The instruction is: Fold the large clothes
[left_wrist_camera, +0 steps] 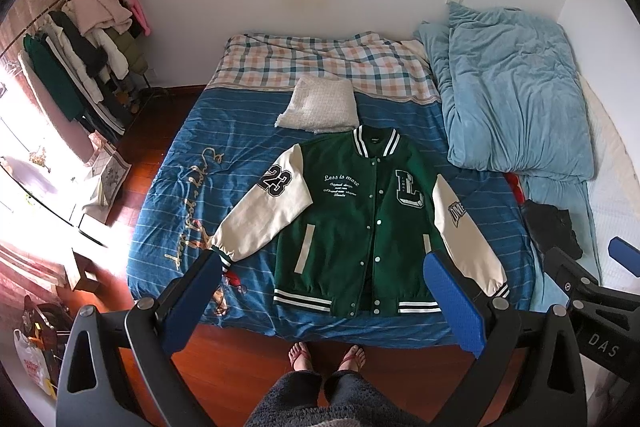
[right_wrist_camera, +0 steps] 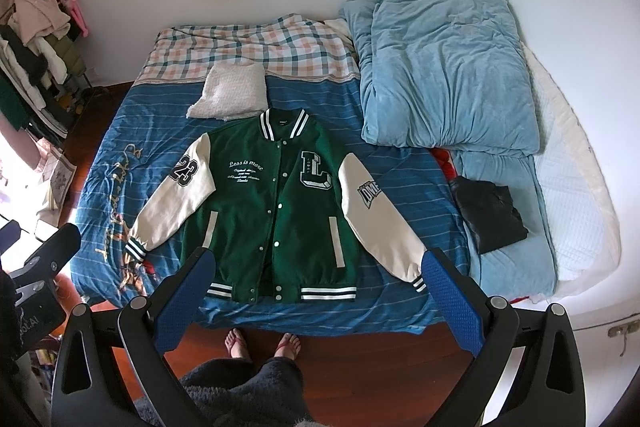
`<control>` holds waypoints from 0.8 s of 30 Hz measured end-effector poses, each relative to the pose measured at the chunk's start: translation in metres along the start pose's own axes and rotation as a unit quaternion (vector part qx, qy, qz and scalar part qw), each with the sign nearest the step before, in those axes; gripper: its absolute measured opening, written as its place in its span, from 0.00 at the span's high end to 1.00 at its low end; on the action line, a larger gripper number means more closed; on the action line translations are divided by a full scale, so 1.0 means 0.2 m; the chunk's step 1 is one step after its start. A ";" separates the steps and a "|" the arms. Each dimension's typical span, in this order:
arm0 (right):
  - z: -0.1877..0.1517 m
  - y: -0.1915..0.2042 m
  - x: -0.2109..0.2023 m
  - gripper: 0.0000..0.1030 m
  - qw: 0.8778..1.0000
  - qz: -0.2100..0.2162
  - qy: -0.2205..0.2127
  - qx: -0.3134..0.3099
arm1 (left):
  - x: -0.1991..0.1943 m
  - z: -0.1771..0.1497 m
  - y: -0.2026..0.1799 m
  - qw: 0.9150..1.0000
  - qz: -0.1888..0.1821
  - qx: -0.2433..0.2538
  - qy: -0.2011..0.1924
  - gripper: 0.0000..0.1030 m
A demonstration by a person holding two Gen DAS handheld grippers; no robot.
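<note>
Jacket (left_wrist_camera: 352, 223) in green with cream sleeves is laid flat, front up and snapped shut, on the blue striped bedspread (left_wrist_camera: 248, 155) near the foot edge of the bed. Its collar points to twelve o'clock and its striped hem to six. Both sleeves are spread outward and downward: the one bearing "23" runs toward eight o'clock, the other toward four o'clock. A large "L" patch and white lettering are seen on the chest.

Just above the collar, at twelve o'clock, a folded white fluffy garment (left_wrist_camera: 318, 105) is placed, touching or nearly touching the collar. Beyond it a checked blanket (left_wrist_camera: 320, 65) is spread across the head of the bed. At two o'clock a light blue duvet (left_wrist_camera: 508, 91) is heaped, and at three o'clock a folded dark garment (right_wrist_camera: 492, 215) is laid on the light blue cover.

The left gripper (left_wrist_camera: 324, 303) is held above the foot of the bed, its blue pads spread wide, nothing between them. The right gripper (right_wrist_camera: 320, 299) is likewise held wide apart and empty over the jacket's hem. Neither is touching the jacket.

At ten o'clock a clothes rack (left_wrist_camera: 80, 67) is loaded with hanging coats, pink garments piled on top. At seven o'clock in the left view a white plastic bag (left_wrist_camera: 34, 363) is seen on the floor, its contents not discernible. Bare feet in sandals (left_wrist_camera: 328, 355) are seen on the wooden floor (left_wrist_camera: 152, 131) at six o'clock.
</note>
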State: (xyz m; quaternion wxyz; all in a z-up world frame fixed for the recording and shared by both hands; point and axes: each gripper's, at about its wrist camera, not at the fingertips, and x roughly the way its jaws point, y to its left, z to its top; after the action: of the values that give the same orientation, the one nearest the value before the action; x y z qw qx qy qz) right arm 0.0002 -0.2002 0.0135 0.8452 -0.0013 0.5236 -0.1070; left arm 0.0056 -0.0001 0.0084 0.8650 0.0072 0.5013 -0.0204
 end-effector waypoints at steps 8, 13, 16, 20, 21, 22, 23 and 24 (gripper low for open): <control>0.01 0.01 0.00 0.00 1.000 0.001 0.000 0.001 | 0.00 0.00 0.00 1.000 0.000 -0.002 0.000 0.00; 0.01 0.01 0.00 0.00 1.000 0.000 0.000 0.002 | 0.00 0.00 0.00 1.000 0.000 0.000 -0.002 0.00; 0.00 0.00 0.00 0.00 1.000 0.000 -0.001 0.001 | 0.00 0.00 0.00 1.000 0.000 -0.001 -0.002 0.00; 0.01 0.02 -0.01 0.00 1.000 0.001 -0.002 0.001 | -0.01 0.01 0.00 1.000 -0.001 -0.001 -0.003 0.00; 0.01 0.02 -0.01 0.00 1.000 0.000 -0.003 0.001 | -0.01 0.02 -0.01 1.000 -0.001 -0.001 -0.003 0.00; 0.01 0.02 -0.01 0.00 1.000 0.000 -0.002 0.001 | -0.01 0.01 0.00 1.000 -0.001 -0.001 -0.002 0.00; 0.01 0.03 -0.01 0.00 1.000 0.000 -0.002 0.000 | -0.01 0.01 0.00 1.000 -0.001 -0.001 -0.002 0.00; 0.02 0.03 -0.01 0.00 1.000 0.000 -0.002 0.000 | -0.01 0.02 -0.01 1.000 -0.001 -0.001 -0.003 0.00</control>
State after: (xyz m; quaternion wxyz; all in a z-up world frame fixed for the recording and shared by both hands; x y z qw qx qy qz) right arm 0.0034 -0.1949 0.0161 0.8462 -0.0014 0.5220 -0.1069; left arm 0.0071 -0.0015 0.0122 0.8666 0.0057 0.4986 -0.0206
